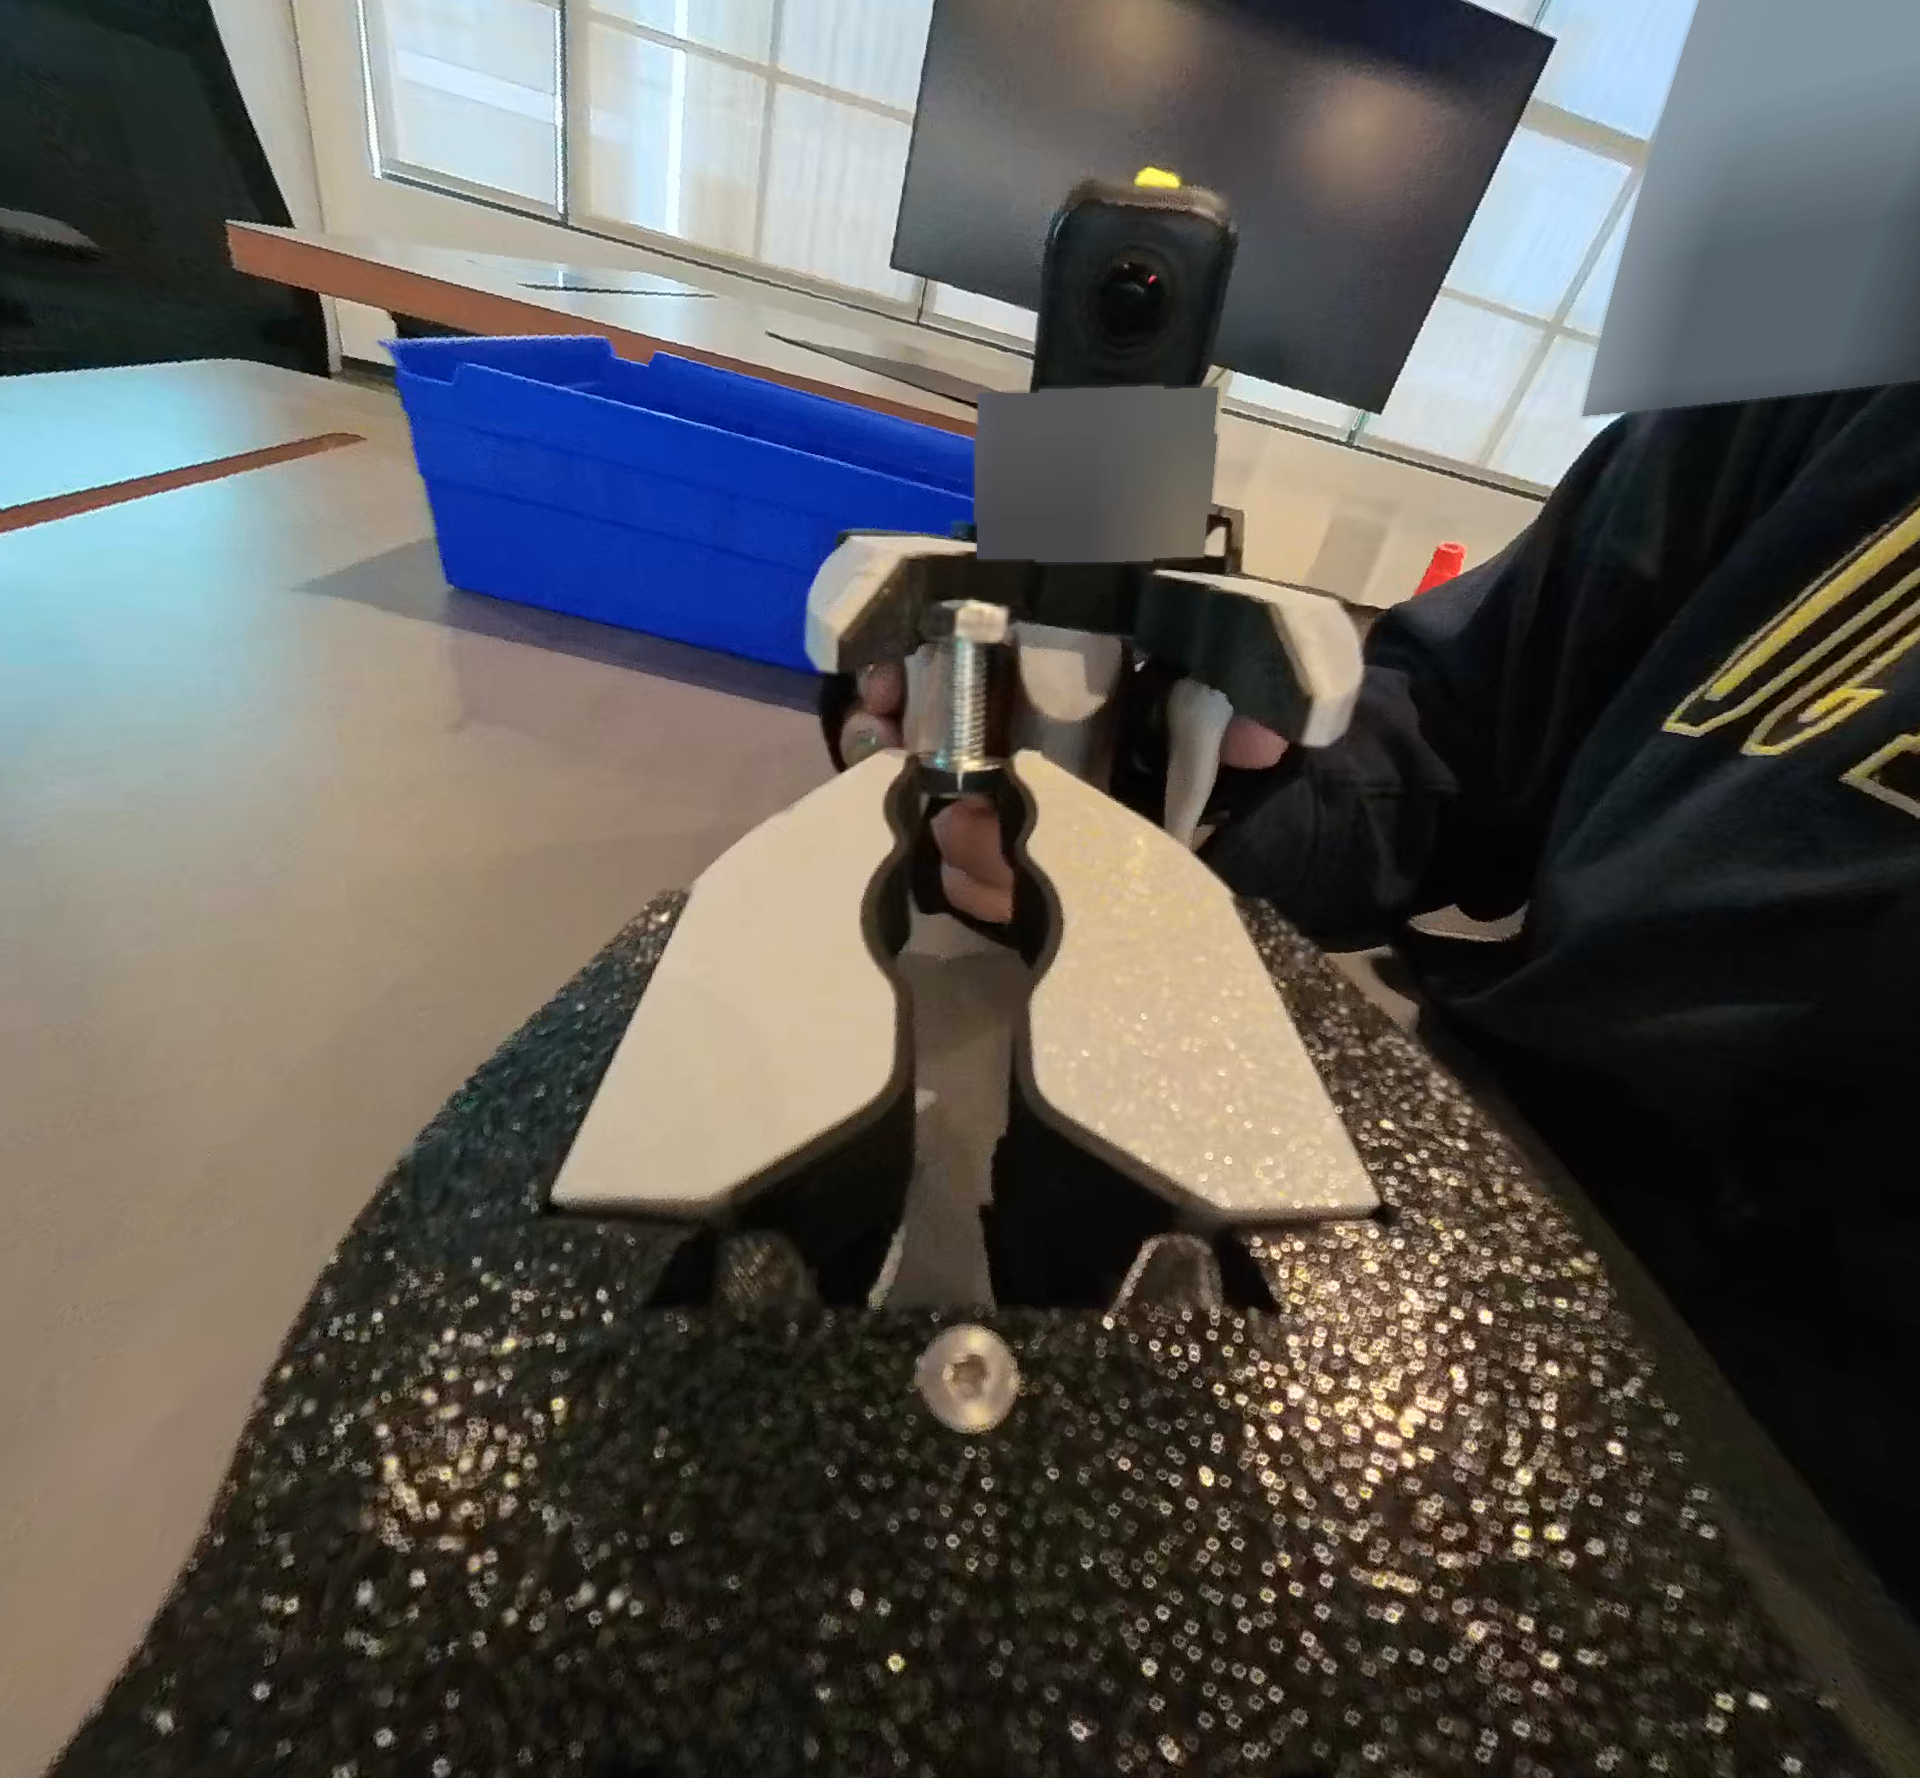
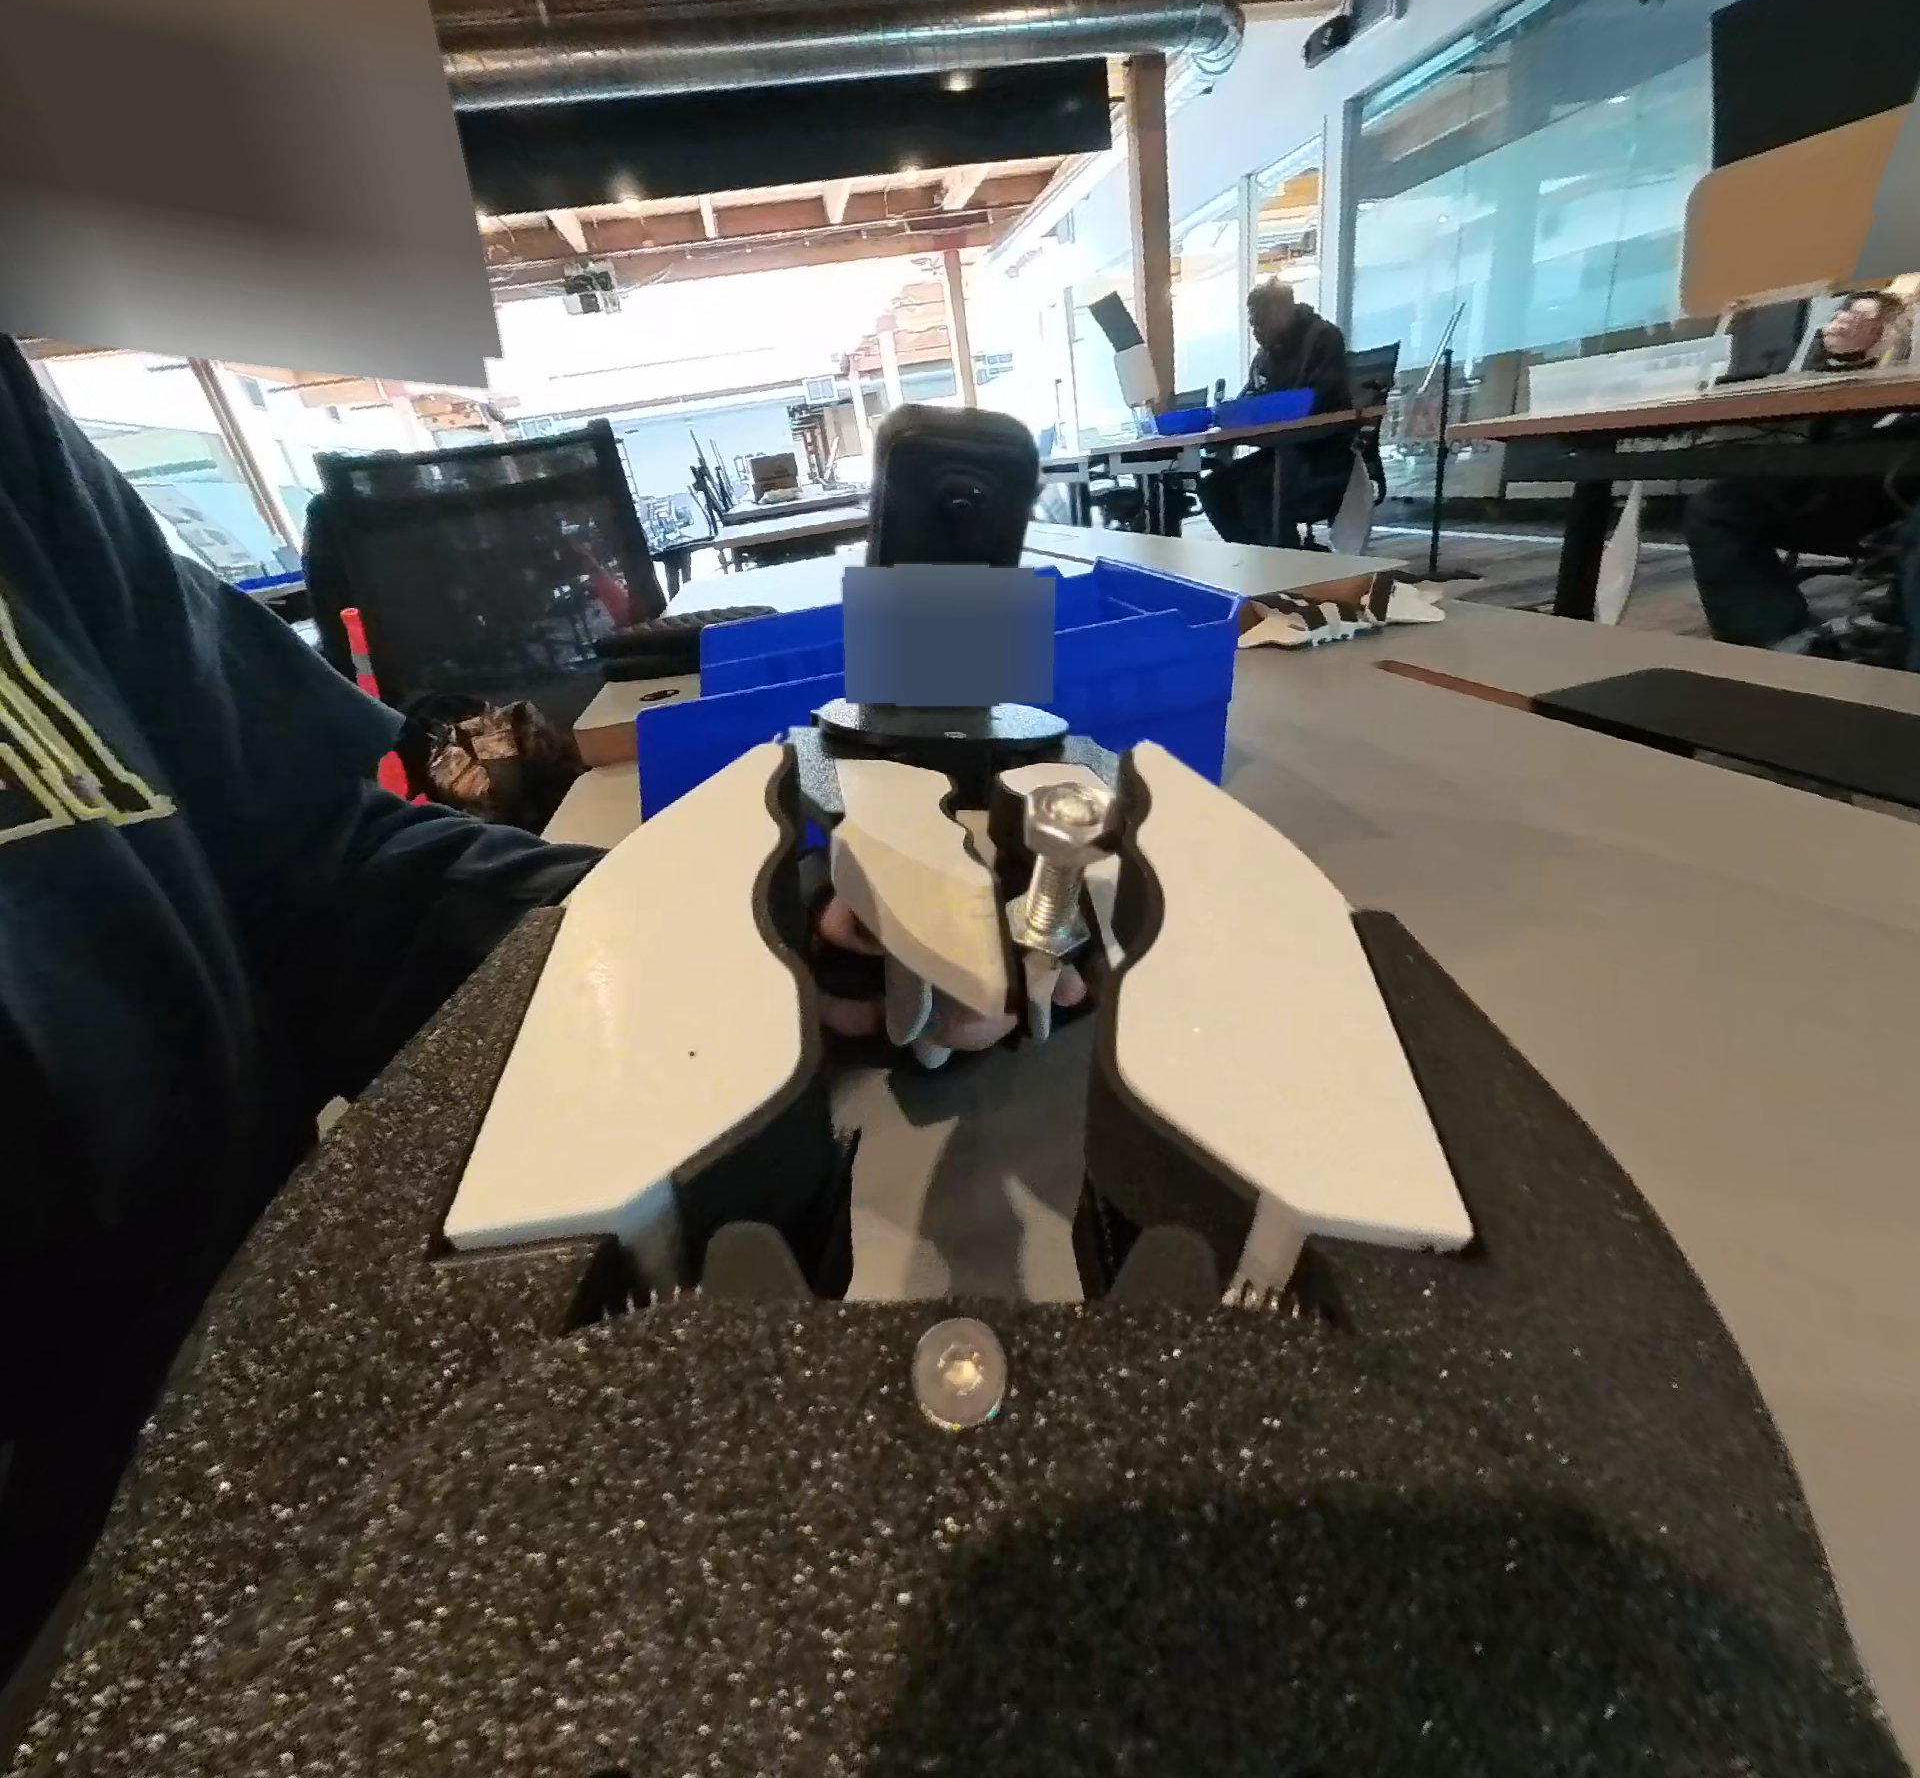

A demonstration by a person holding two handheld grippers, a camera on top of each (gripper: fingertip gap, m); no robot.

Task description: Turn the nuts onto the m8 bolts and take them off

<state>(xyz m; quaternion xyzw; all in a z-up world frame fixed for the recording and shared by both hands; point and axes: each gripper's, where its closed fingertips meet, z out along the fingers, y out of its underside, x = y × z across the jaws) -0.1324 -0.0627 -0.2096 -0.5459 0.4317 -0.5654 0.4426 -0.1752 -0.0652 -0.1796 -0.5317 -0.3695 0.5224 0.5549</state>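
Above the grey table (image 1: 260, 793), the left gripper (image 1: 958, 778) pinches the hex nut (image 1: 954, 774) at its fingertips, with the silver bolt (image 1: 961, 689) standing upright out of it, head uppermost. The right gripper (image 2: 948, 798) faces it with its fingers spread wide; the bolt's head (image 2: 1070, 819) lies between them near the right-hand finger (image 2: 1247, 949), and whether it touches cannot be told. Open tabletop runs left of the pair to the table's near edge. Behind stands a blue bin (image 1: 623, 492), well apart, and beyond it a dark monitor (image 1: 1247, 128). The person's dark sleeve (image 1: 1507, 741) closes the right side.
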